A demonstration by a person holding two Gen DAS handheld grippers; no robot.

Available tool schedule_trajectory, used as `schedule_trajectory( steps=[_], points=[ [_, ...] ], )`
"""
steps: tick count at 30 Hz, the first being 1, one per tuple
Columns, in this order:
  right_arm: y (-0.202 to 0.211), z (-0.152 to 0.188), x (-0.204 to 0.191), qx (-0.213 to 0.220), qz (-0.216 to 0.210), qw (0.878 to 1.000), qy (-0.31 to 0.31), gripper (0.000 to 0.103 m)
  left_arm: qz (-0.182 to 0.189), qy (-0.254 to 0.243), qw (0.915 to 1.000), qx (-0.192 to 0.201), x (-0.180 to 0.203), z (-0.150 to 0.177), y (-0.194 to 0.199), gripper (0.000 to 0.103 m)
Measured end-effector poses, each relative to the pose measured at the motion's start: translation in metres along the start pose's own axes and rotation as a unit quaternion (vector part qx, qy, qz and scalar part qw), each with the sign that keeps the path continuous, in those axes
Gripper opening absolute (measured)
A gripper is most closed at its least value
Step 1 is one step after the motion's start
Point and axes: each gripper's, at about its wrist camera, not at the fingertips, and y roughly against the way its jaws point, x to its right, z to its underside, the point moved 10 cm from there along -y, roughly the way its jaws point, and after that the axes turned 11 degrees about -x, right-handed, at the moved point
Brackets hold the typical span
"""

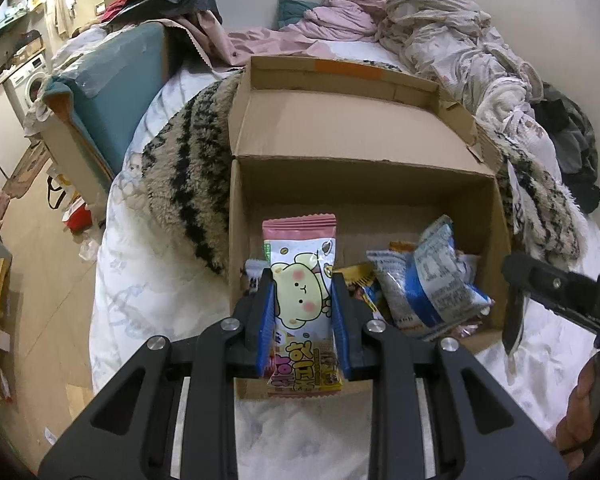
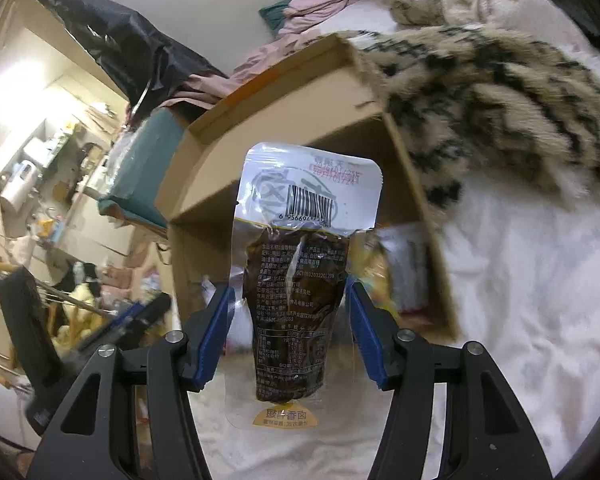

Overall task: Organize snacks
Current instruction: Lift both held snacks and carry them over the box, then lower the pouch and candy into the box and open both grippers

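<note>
An open cardboard box [image 1: 492, 216] lies on the bed with its lid folded back. Inside it are several snack packets, among them a blue and white one [image 1: 432, 280] and a yellow one [image 1: 358, 274]. My left gripper [image 1: 303, 280] is shut on a pink and white bear snack packet [image 1: 300, 248], held upright over the box's near edge. My right gripper [image 2: 290, 288] is shut on a clear pouch of dark brown food [image 2: 300, 272], gripped by its side edges in front of the box [image 2: 260, 120]. In the left wrist view, the right gripper [image 1: 514, 320] reaches in beside the box's right wall.
A furry striped blanket [image 1: 188, 184] lies under and around the box on the white bedsheet [image 1: 140, 280]. Crumpled clothes and bedding [image 1: 440, 32] are heaped at the far end of the bed. A teal padded box [image 1: 112, 100] stands to the left, above a cluttered floor [image 1: 40, 260].
</note>
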Motion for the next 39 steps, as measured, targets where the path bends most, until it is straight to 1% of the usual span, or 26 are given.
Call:
schedule_trajectory(
  steps=[5,12,15,20,24,25,26,27,28,30,32,34,36,39],
  points=[
    [-0.024,-0.016,-0.008,-0.005,0.005,1.0,0.013,0.061,-0.012,-0.001,0.9999,0.008,-0.007,-0.009,-0.015,0.022],
    [-0.05,-0.019,-0.007,-0.024,0.009,0.999,0.022,0.062,-0.002,0.0,1.0,-0.003,-0.006,-0.016,-0.03,0.022],
    [-0.052,-0.024,-0.011,-0.018,0.005,0.999,0.027,0.063,-0.001,0.001,1.0,-0.005,-0.004,-0.017,-0.034,0.023],
    [-0.054,-0.025,-0.014,-0.016,0.003,0.999,0.029,0.064,-0.01,-0.002,0.9999,-0.005,-0.005,-0.016,-0.036,0.023],
    [-0.053,-0.025,-0.01,-0.017,0.0,1.0,0.02,0.066,-0.006,0.006,0.9999,-0.01,-0.008,-0.015,-0.037,0.028],
    [-0.052,-0.026,-0.01,-0.016,0.0,1.0,0.019,0.068,-0.007,0.008,0.9999,-0.011,-0.009,-0.015,-0.037,0.035],
    [-0.051,-0.027,-0.011,-0.015,-0.002,1.0,0.019,0.069,-0.005,0.011,0.9999,-0.011,-0.01,-0.015,-0.036,0.045],
    [-0.049,-0.027,-0.011,-0.014,-0.005,1.0,0.018,0.072,-0.003,0.013,0.9999,-0.009,-0.011,-0.015,-0.035,0.05],
    [-0.047,-0.028,-0.012,-0.01,-0.007,1.0,0.018,0.077,-0.003,0.016,0.9998,-0.009,-0.011,-0.014,-0.033,0.056],
    [-0.043,-0.028,-0.014,-0.007,-0.01,1.0,0.024,0.08,0.011,0.025,0.9995,-0.017,-0.012,-0.012,-0.03,0.062],
    [-0.037,-0.029,-0.018,-0.004,-0.017,0.999,0.031,0.08,0.012,0.033,0.9993,-0.01,-0.014,-0.012,-0.024,0.083],
    [-0.03,-0.03,-0.02,0.002,-0.02,0.999,0.033,0.081,0.0,0.039,0.9992,0.004,-0.017,-0.012,-0.016,0.091],
    [-0.025,-0.03,-0.023,0.006,-0.02,0.999,0.036,0.083,0.008,0.039,0.9992,0.01,-0.017,-0.012,-0.01,0.092],
    [-0.015,-0.025,-0.026,0.014,-0.009,0.999,0.046,0.085,-0.001,0.036,0.9992,0.018,-0.019,-0.009,0.001,0.092]
  ],
)
